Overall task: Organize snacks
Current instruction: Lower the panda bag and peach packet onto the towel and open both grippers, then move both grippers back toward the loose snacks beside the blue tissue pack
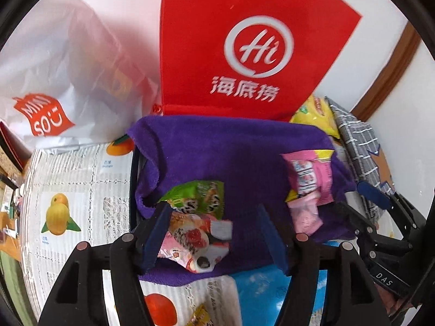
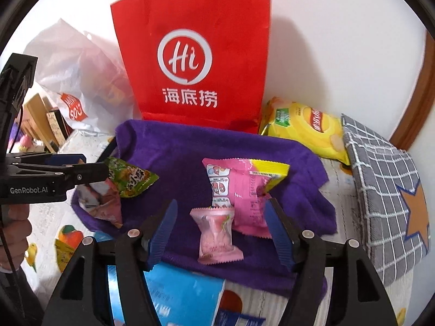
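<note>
The snacks lie on a purple towel (image 2: 190, 146) in the middle of both frames. The right gripper (image 2: 220, 233) is open; a small pink pack (image 2: 217, 233) lies between its blue pads without touching them, and a bigger pink pack (image 2: 244, 190) lies just behind it. The left gripper (image 1: 214, 233) is open too, with a pink-white pack (image 1: 190, 239) beside its left pad and a green pack (image 1: 198, 195) just above it.

All these packs look light, soft and puffed with air, and the film seems slippery. A grip across the flat middle or on a crimped end seam would probably hold best; a hard squeeze may crush what is inside.

What the towel covers is hidden; only a dark rim (image 1: 133, 179) shows at its left edge. The blue pack (image 2: 185, 293) at the bottom of the right view is cut off, and the print on the packs is too blurred to read. A yellow chip bag (image 2: 307, 127) stands at the right, half behind a grey checked box (image 2: 386, 190)
</note>
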Available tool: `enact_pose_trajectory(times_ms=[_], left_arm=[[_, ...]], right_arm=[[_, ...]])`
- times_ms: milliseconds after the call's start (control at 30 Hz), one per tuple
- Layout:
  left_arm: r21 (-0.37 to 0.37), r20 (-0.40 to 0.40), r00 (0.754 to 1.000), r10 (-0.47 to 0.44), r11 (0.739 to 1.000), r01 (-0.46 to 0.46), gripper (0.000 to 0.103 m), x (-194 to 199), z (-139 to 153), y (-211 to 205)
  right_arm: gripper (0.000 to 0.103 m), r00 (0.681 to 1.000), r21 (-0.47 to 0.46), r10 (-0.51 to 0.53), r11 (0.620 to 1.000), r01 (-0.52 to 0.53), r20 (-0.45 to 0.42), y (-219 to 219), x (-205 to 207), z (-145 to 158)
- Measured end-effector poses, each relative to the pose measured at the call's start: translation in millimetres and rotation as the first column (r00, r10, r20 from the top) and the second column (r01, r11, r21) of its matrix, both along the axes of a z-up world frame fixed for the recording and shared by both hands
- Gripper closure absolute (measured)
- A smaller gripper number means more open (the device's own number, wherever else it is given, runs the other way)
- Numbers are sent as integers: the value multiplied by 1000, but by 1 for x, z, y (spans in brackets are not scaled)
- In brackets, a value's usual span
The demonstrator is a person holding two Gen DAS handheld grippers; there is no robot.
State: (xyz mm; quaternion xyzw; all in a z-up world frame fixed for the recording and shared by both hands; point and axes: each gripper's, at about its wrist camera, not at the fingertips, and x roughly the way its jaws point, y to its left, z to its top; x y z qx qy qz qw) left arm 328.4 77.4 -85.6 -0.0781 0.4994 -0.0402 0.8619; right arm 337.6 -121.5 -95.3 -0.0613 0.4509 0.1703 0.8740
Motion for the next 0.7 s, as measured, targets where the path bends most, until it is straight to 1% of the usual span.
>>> enact_pose_trajectory(times_ms=[167, 300, 367, 467, 600, 700], left_arm=[[-10, 51, 999, -14, 1000, 14, 37, -15, 23, -1], [-7, 107, 994, -20, 1000, 21, 37, -30, 43, -1], [8, 139, 990, -27, 1000, 26, 37, -42, 53, -3], [38, 167, 985, -39, 999, 33, 37, -58, 60, -5], [54, 192, 981, -27, 998, 17, 37, -81, 66, 1], [48, 196, 981, -5, 999, -4, 37, -98, 65, 8]], right_arm=[[37, 998, 35, -63, 997, 62, 17, -15, -20, 18], [37, 993, 30, -103, 994, 102, 52, -26, -39, 32], [37, 991, 28, -121, 992, 119, 65, -31, -47, 37], [37, 984, 47, -158, 987, 155, 78, -39, -59, 43], [37, 987, 76, -162, 984, 160, 20, -46, -73, 42], [37, 985, 73, -172, 983, 170, 12, -49, -84, 40]])
